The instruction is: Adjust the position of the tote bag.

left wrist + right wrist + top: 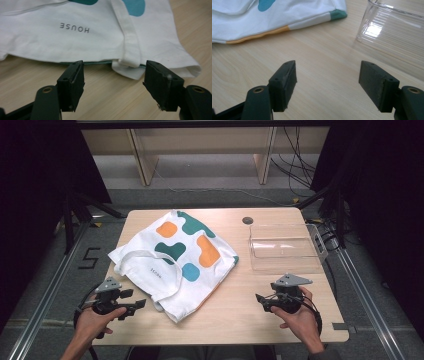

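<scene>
A white cloth tote bag (175, 262) with coloured blobs is spread on the wooden worktop (240, 315); the left tool (113, 77) and right tool (327, 80) are held wide, empty.

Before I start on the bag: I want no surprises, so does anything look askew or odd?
The tote bag lies skewed and rumpled, one handle flopped across it. The clear tray sits square and unbroken.

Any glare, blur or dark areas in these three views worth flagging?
High view: table evenly lit, surroundings fall to black, whole frame soft. Left gripper view: tote bag print readable, the near jaws slightly soft. Right gripper view: a bright glare patch on the clear plastic tray; bag edge and wood grain sharp enough.
</scene>
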`<state>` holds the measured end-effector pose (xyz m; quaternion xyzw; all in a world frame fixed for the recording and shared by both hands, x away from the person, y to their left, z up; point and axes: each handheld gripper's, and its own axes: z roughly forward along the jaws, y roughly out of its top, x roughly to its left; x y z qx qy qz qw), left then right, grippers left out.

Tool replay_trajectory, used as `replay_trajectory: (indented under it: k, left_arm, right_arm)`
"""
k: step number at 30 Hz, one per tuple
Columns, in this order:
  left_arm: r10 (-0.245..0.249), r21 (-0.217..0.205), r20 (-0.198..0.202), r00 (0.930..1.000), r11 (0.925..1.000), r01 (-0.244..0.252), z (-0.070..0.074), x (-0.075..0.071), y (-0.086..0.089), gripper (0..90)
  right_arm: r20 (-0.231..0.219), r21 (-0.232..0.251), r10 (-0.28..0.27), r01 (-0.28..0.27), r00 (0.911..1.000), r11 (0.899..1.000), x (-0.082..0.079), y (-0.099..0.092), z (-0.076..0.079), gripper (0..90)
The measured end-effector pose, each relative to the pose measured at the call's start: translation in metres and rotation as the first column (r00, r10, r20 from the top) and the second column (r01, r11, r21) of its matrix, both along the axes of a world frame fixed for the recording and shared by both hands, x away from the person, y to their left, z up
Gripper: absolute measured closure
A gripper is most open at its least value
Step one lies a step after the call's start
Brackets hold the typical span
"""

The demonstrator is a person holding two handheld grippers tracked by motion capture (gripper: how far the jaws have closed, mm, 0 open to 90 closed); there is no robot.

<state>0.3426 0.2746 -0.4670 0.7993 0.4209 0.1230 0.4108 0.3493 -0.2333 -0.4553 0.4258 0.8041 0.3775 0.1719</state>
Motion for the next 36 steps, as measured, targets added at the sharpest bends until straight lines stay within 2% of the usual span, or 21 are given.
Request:
replay_trajectory:
  k: [2, 3, 6, 10, 12, 13, 14, 16, 18, 19, 20, 21, 23, 24, 25, 28, 29, 31, 32, 34, 36]
  left_arm:
    - [-0.036, -0.004, -0.019, 0.9992, 0.9994, 0.036, -0.001, 0.003, -0.008, 33.5]
    - [-0.054, 0.008, -0.006, 0.9985, 0.9985, 0.054, -0.002, 0.005, -0.012, 33.4]
    - [-0.092, 0.039, -0.014, 0.9957, 0.995, 0.092, -0.004, 0.012, -0.02, 33.7]
    - [-0.116, 0.062, -0.055, 0.9917, 0.9909, 0.12, -0.011, 0.024, -0.034, 35.7]
    - [-0.134, 0.078, -0.073, 0.9883, 0.9872, 0.139, -0.014, 0.032, -0.04, 39.6]
    - [-0.132, 0.08, -0.081, 0.9879, 0.9872, 0.138, -0.015, 0.034, -0.041, 45.9]
    - [-0.128, 0.093, -0.091, 0.9876, 0.9863, 0.137, -0.016, 0.036, -0.042, 50.2]
    - [-0.115, 0.079, -0.098, 0.9885, 0.9893, 0.123, -0.017, 0.038, -0.041, 53.4]
    - [-0.104, 0.041, -0.139, 0.9848, 0.993, 0.111, -0.015, 0.038, -0.037, 63.0]
    - [-0.102, 0.025, -0.144, 0.9843, 0.9939, 0.107, -0.015, 0.038, -0.036, 67.6]
    - [-0.099, 0.032, -0.156, 0.9828, 0.9939, 0.106, -0.015, 0.037, -0.035, 67.6]
    - [-0.099, 0.031, -0.146, 0.9843, 0.994, 0.105, -0.016, 0.036, -0.036, 68.0]
    - [-0.119, 0.036, -0.141, 0.9827, 0.9914, 0.126, -0.016, 0.036, -0.037, 81.0]
    - [-0.127, 0.031, -0.139, 0.9821, 0.9907, 0.132, -0.015, 0.035, -0.038, 83.3]
    - [-0.125, 0.017, -0.138, 0.9825, 0.9916, 0.128, -0.015, 0.033, -0.04, 83.3]
    - [-0.158, 0.025, -0.138, 0.9777, 0.9863, 0.163, -0.015, 0.029, -0.048, 85.1]
    - [-0.162, 0.024, -0.142, 0.9765, 0.9857, 0.167, -0.015, 0.029, -0.051, 85.2]
    - [-0.176, 0.028, -0.139, 0.9745, 0.983, 0.182, -0.015, 0.028, -0.056, 85.6]
    - [-0.199, 0.047, -0.136, 0.9704, 0.9772, 0.207, -0.014, 0.028, -0.057, 85.6]
    - [-0.194, 0.032, -0.135, 0.9717, 0.9793, 0.2, -0.015, 0.025, -0.065, 85.7]
    - [-0.221, 0.031, -0.13, 0.9666, 0.9735, 0.227, -0.014, 0.024, -0.072, 85.8]
  right_arm:
    - [0.003, -0.002, 0.006, -0.006, 1.0, 1.0, 0.001, 0.0, 0.0, 31.2]
    - [0.005, 0.005, -0.005, 0.005, 1.0, 1.0, 0.0, 0.001, -0.001, 31.3]
    - [-0.002, -0.012, 0.003, -0.003, 1.0, 1.0, 0.001, 0.001, -0.001, 31.2]
    - [0.002, -0.009, 0.005, -0.005, 1.0, 1.0, 0.001, 0.002, -0.001, 31.2]
    - [-0.003, -0.012, 0.011, -0.011, 0.9999, 1.0, 0.001, 0.003, -0.001, 31.2]
    - [0.01, -0.022, 0.021, -0.02, 0.9997, 1.0, 0.001, 0.003, -0.002, 31.2]
    - [-0.013, -0.012, 0.013, -0.013, 0.9998, 1.0, 0.0, 0.003, -0.002, 31.2]
    - [0.0, -0.017, 0.019, -0.019, 0.9998, 1.0, 0.002, 0.002, -0.002, 31.2]
    - [0.013, -0.026, 0.028, -0.027, 0.9995, 0.999, 0.003, 0.001, -0.003, 31.2]
    - [-0.005, -0.017, 0.02, -0.02, 0.9998, 1.0, 0.002, 0.002, -0.003, 31.2]
    - [0.001, -0.02, 0.019, -0.019, 0.9998, 1.0, 0.002, 0.002, -0.003, 31.2]
    - [-0.001, -0.017, 0.021, -0.021, 0.9998, 1.0, 0.002, 0.002, -0.003, 31.4]
    - [0.002, -0.025, 0.035, -0.035, 0.9994, 0.999, 0.002, 0.002, -0.003, 32.8]
    - [-0.006, -0.018, 0.032, -0.032, 0.9995, 0.999, 0.002, 0.004, -0.003, 32.8]
    - [-0.006, -0.018, 0.032, -0.032, 0.9995, 0.999, 0.002, 0.004, -0.003, 32.8]
    - [-0.007, -0.021, 0.035, -0.035, 0.9994, 0.999, 0.001, 0.004, -0.002, 33.2]
    - [0.009, -0.03, 0.046, -0.046, 0.9989, 0.998, 0.002, 0.004, -0.004, 33.2]
    - [-0.007, -0.024, 0.039, -0.039, 0.9992, 0.999, 0.002, 0.003, -0.003, 33.5]
    - [-0.012, -0.02, 0.034, -0.035, 0.9993, 0.999, 0.002, 0.004, -0.003, 33.5]
    - [-0.001, -0.029, 0.038, -0.038, 0.9993, 0.999, 0.002, 0.003, -0.004, 33.5]
    - [-0.004, -0.031, 0.047, -0.047, 0.9989, 0.998, 0.003, 0.002, -0.003, 33.5]
